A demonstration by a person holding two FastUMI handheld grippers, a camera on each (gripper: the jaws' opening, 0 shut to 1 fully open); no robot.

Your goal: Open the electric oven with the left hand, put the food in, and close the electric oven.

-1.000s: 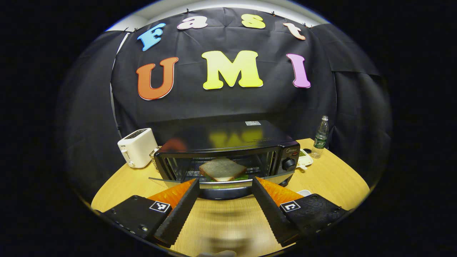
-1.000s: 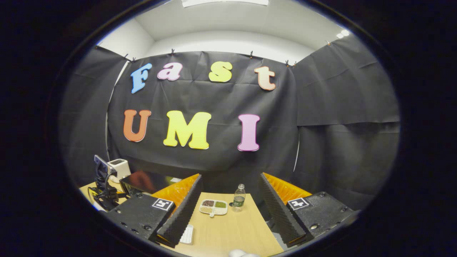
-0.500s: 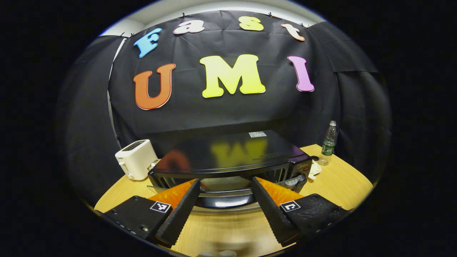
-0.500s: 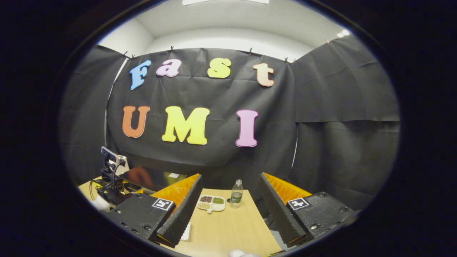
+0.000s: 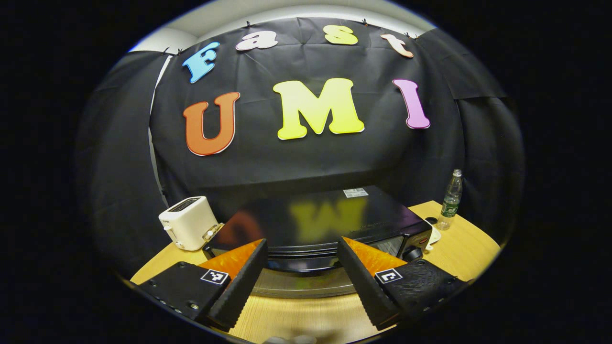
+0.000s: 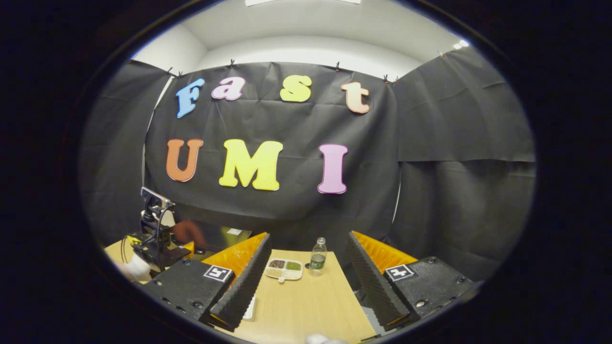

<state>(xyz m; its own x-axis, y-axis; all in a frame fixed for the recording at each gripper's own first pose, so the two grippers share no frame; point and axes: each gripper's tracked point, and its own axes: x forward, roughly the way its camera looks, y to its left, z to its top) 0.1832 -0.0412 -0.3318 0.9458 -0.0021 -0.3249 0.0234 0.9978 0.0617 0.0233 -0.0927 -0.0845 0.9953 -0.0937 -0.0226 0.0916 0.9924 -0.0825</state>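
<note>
Left gripper [image 5: 300, 272] gapes wide at the oven [image 5: 315, 224] door, gripping nothing.

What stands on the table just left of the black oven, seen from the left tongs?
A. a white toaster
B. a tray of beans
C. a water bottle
A: the white toaster stands left of the oven; the bottle stands to its right.

Oven [image 5: 315, 224] close ahead — toaster [image 5: 187, 223] left, bottle [image 5: 450, 199] right.
</note>
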